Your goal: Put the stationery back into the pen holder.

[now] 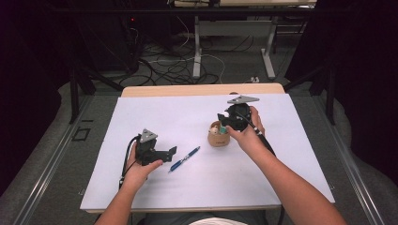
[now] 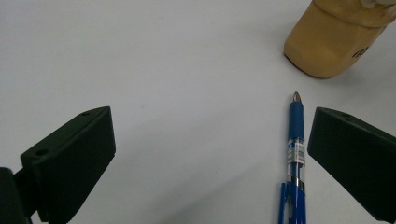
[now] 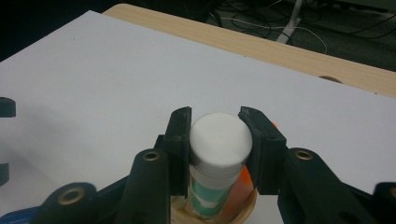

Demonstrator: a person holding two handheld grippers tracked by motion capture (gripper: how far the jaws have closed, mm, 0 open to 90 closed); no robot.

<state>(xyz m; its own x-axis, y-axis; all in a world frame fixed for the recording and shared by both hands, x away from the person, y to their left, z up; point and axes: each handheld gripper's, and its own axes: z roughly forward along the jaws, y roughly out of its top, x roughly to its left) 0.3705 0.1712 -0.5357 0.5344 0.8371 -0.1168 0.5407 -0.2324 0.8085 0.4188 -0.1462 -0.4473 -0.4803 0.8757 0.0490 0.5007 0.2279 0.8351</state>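
My right gripper (image 3: 218, 140) has its two black jaws pressed against either side of a white-capped cylindrical tube with green and white bands (image 3: 218, 149), gripping it just under the cap. The tube stands upright in a small tan round wooden holder (image 1: 218, 136), with something orange beside it in the same holder; I cannot tell what that orange item is. In the high view the holder sits on the white sheet covering the table (image 1: 155, 115), a little right of the middle, with my right hand (image 1: 248, 132) just behind and beside it.

My left gripper (image 2: 205, 154) has its jaws spread wide apart and holds nothing. A blue ballpoint pen with a clear barrel (image 2: 295, 154) lies flat on the sheet between them, close to one jaw without touching it, its tip pointing towards the holder, which is near but apart.
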